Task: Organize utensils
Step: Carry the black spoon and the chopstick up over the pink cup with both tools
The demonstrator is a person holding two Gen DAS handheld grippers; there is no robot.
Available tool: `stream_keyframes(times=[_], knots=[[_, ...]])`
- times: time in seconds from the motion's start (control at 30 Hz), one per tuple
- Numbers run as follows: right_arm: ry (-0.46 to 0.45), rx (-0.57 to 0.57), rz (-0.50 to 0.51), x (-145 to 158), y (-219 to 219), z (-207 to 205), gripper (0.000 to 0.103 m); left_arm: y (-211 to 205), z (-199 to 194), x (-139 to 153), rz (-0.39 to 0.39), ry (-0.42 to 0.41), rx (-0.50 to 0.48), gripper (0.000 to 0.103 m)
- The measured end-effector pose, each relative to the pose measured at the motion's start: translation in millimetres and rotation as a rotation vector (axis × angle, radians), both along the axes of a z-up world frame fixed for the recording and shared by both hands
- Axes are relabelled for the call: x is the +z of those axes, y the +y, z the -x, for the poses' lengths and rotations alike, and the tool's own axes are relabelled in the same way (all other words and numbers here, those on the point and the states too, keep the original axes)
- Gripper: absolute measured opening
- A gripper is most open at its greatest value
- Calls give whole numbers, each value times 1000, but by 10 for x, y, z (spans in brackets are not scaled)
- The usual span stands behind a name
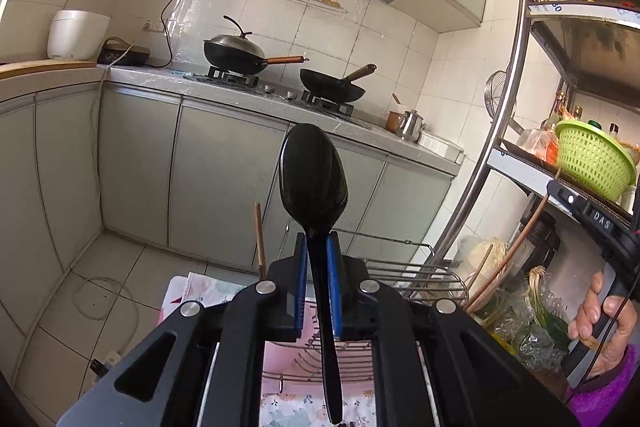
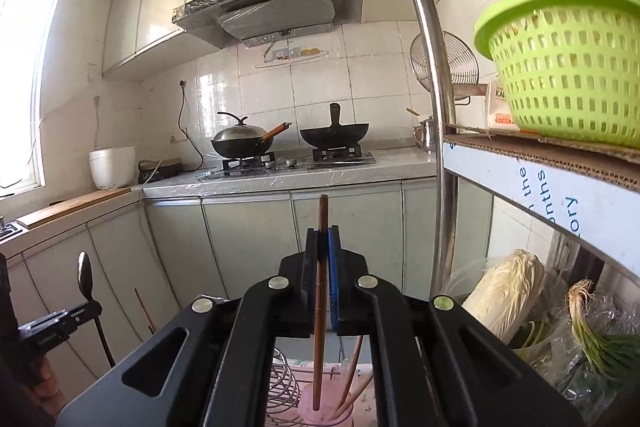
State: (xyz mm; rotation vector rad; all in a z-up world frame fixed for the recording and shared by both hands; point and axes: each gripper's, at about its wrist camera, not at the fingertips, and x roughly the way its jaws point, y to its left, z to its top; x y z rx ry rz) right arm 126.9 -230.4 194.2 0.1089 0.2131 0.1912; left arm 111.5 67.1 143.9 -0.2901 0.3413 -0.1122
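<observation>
Black spoon: a big, shiny black plastic serving spoon [image 1: 316, 195] stands upright in the left tongs [image 1: 318, 267], bowl end up, handle hanging down below them.
Left tongs: the two blue pads are pressed together on the thin neck of the spoon, just under the bowl.
Brown chopstick: a long, thin brown wooden chopstick [image 2: 320, 291] stands almost straight up in the right tongs [image 2: 323, 279].
Right tongs: clamped on the chopstick about halfway along; its low tip hangs right over a small pink round holder [image 2: 320, 409].
Pink holder: it sits straight below the right tongs, and a few more brown sticks [image 2: 352, 375] already lean in it.
Wire rack: a silver metal wire dish rack [image 1: 416, 275] lies just under and in front of the left tongs, on a cloth with pink and blue pictures [image 1: 208, 291].
Step now: I think both hands are putting things away. The chopstick is about to go in with the other sticks, and the spoon waits above the rack.
Next move, right: lower the chopstick straight down so its tip goes inside the holder, then let the tongs come apart.
Next move, left: find the spoon's spot in the rack, bring the handle down into it slowly, then let go.
Watch out: the spoon is heavy on top, so it could tip over when the tongs let go.
</observation>
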Motion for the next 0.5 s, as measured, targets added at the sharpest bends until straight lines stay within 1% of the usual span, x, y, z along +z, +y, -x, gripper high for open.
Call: stream_keyframes(times=[0.07, 0.2, 0.33, 0.5], knots=[[33, 0, -9, -119, -21, -66, 5, 15, -34, 30, 4, -26, 21, 9], [80, -8, -15, -354, -51, -141, 5, -8, -117, 59, -23, -79, 76, 9], [119, -11, -16, -559, -60, -200, 5, -41, -222, 6, -47, -128, 137, 9], [158, -9, -30, -753, -69, -240, 5, -152, -296, -118, -125, -230, 225, 9]])
